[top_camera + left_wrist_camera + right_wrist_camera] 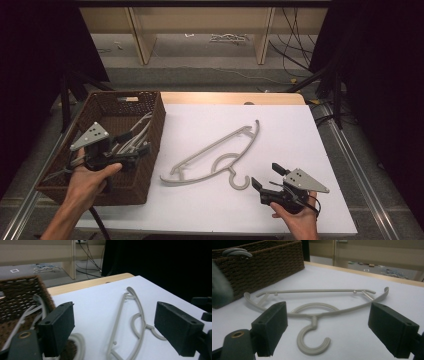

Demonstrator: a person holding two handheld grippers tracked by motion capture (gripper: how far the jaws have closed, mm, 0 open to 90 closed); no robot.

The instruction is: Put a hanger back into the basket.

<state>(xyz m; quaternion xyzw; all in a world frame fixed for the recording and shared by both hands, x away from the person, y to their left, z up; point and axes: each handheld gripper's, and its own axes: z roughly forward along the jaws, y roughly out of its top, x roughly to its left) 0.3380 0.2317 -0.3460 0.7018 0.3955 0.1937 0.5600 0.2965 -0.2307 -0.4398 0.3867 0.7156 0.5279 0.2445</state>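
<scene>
Emptying a basket of hangers onto the desk: one out, the rest still in.

Item one, a grey plastic hanger, lay flat on the white desk, its hook turned toward the right gripper and just ahead of that gripper's jaws, which stood wide apart and grasped nothing. The left gripper hovered over the brown wicker basket, jaws likewise spread and empty, with the remaining hangers bundled directly beneath and beside it. Judged from this lie: the first hanger was delivered, none was in hand, and several were left to lift out; their exact count could not be told.
</scene>
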